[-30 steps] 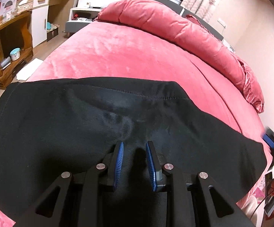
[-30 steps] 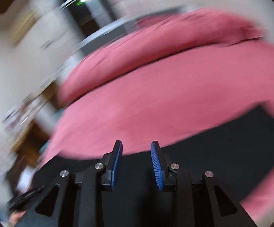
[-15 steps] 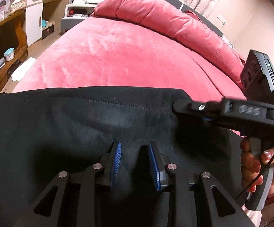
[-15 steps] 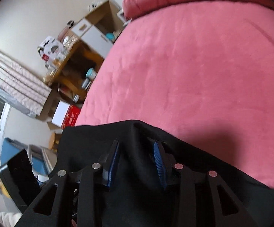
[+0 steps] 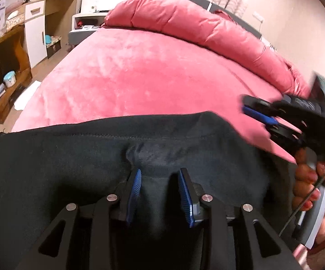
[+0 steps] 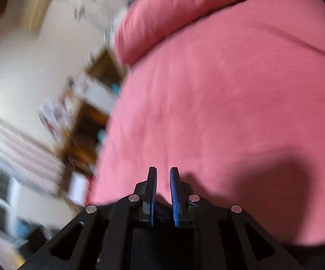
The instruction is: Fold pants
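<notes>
My left claw [image 5: 160,173] rests low on the black pants [image 5: 72,157], fingers apart with a ridge of the dark cloth between them, not pinched. The pants lie spread across the near edge of the pink bed [image 5: 151,74]. My right claw [image 6: 163,175], fingers drawn nearly together and holding nothing, hangs over bare bedspread at the right.

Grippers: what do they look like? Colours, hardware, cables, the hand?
Left gripper: black truss-like linkage with triangular cutouts, silver pivot bolts, ribbed blue fingertips. Right gripper matches; seen from the left wrist camera, it has a black body and a thin black cable. The right hand is bare, with red nail polish.
</notes>
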`<state>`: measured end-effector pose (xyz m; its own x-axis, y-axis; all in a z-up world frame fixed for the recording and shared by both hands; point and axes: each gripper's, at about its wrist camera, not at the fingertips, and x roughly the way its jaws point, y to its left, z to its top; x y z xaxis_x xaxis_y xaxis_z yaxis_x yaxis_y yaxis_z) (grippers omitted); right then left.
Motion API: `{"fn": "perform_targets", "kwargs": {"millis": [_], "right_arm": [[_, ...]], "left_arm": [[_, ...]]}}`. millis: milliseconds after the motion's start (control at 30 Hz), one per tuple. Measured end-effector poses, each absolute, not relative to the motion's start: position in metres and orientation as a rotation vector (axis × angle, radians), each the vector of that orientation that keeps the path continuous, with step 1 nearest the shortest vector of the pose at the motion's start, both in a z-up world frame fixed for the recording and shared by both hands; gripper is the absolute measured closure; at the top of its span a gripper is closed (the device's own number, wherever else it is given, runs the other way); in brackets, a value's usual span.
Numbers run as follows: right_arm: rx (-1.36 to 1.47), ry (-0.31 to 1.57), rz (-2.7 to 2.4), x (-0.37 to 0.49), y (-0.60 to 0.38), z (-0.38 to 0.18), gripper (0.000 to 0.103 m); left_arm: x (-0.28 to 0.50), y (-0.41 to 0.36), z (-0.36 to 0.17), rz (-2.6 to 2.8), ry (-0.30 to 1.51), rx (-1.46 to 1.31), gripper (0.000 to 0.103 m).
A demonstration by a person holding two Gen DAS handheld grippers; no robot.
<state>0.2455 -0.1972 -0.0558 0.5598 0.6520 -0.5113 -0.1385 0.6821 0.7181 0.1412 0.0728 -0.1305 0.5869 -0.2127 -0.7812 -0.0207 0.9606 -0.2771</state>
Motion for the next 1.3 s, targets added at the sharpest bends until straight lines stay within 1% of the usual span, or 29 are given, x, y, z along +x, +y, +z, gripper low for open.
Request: {"fn": "perform_targets", "kwargs": {"millis": [67,133,267,367,400,433,533,633,700,800,867,900,933,967,1100,1200,1300], "right_arm": [[0.619,0.816,0.478,0.221,-0.219,-0.042,0.089],[0.515,0.813,0.489,0.192,-0.228,-0.037,0.089],[0.337,0.882,0.529,0.165,-0.226,-0.052,0.09],[0.246,0.912,0.471,0.163,-0.225,-0.073,0.094],[0.247,0.907,0.455,0.167,-0.226,-0.077,0.1],[0.266,0.904,0.426,0.172,-0.231,-0.082,0.103],[0.334,0.901,0.409,0.182,-0.237,-0.093,0.103],[0.288,0.848,0.397,0.181,-0.227,-0.1,0.103],[0.31,0.831,0.409,0.177,-0.229,-0.1,0.103],[0.373,0.847,0.449,0.172,-0.24,-0.098,0.103],[0.405,0.854,0.466,0.163,-0.248,-0.086,0.094],[0.403,0.841,0.463,0.156,-0.248,-0.081,0.085],[0.391,0.822,0.45,0.148,-0.249,-0.075,0.073],[0.381,0.808,0.431,0.139,-0.254,-0.07,0.07],[0.409,0.806,0.313,0.107,-0.296,-0.065,0.069],[0.45,0.803,0.184,0.083,-0.341,-0.069,0.069],[0.505,0.788,0.046,0.056,-0.392,-0.074,0.069]], "left_arm": [[0.136,0.066,-0.116,-0.162,0.895,-0.292,0.071],[0.138,0.054,-0.107,-0.206,0.87,-0.267,0.071],[0.163,0.016,-0.11,-0.258,0.907,-0.149,0.071],[0.186,0.001,-0.125,-0.253,0.964,-0.097,0.072],[0.193,-0.002,-0.129,-0.244,0.973,-0.081,0.072],[0.2,-0.004,-0.134,-0.24,0.973,-0.065,0.072],[0.206,-0.007,-0.137,-0.233,0.944,-0.042,0.072],[0.207,-0.01,-0.144,-0.23,0.903,-0.007,0.072],[0.203,-0.007,-0.144,-0.238,0.881,-0.015,0.072],[0.202,-0.003,-0.138,-0.252,0.897,-0.048,0.072],[0.2,0.001,-0.132,-0.249,0.924,-0.086,0.072],[0.195,0.005,-0.129,-0.242,0.932,-0.112,0.072],[0.189,0.008,-0.127,-0.236,0.93,-0.131,0.072],[0.179,0.012,-0.124,-0.235,0.921,-0.164,0.072],[0.143,0.016,-0.116,-0.255,0.893,-0.226,0.071],[0.126,0.013,-0.115,-0.259,0.884,-0.204,0.071],[0.113,0.009,-0.123,-0.265,0.915,-0.173,0.071]]}}
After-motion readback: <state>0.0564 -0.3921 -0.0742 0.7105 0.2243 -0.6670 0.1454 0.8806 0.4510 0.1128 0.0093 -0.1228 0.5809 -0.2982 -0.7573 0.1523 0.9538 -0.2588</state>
